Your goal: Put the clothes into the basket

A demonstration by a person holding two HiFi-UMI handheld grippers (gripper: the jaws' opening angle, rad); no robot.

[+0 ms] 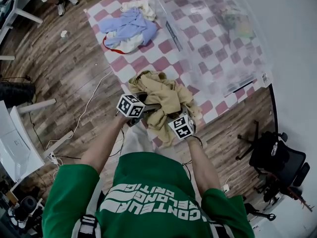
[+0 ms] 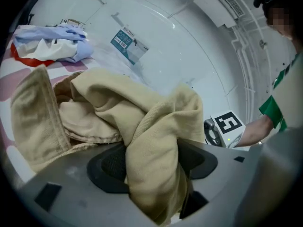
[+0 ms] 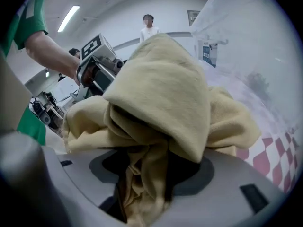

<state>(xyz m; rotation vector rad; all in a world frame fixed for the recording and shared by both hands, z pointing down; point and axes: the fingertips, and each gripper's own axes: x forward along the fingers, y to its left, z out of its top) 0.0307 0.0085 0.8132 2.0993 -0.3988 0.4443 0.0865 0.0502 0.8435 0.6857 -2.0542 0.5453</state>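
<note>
A tan garment (image 1: 161,95) lies bunched at the near edge of the red-and-white checked table (image 1: 166,58). My left gripper (image 1: 147,109) is shut on its left side, and the cloth (image 2: 142,126) fills the gap between the black pads. My right gripper (image 1: 171,115) is shut on its right side, where a fold of the garment (image 3: 161,93) hangs between the pads. The two grippers face each other closely, so the right gripper (image 2: 227,126) shows in the left gripper view and the left gripper (image 3: 97,65) in the right gripper view. A clear plastic basket (image 1: 163,19) stands on the table beyond.
A pile of blue, white and red clothes (image 1: 126,31) lies at the table's far left, also seen as the pile (image 2: 52,44) in the left gripper view. White desks and cables (image 1: 89,103) are on the wooden floor at left. An office chair (image 1: 277,157) stands at right.
</note>
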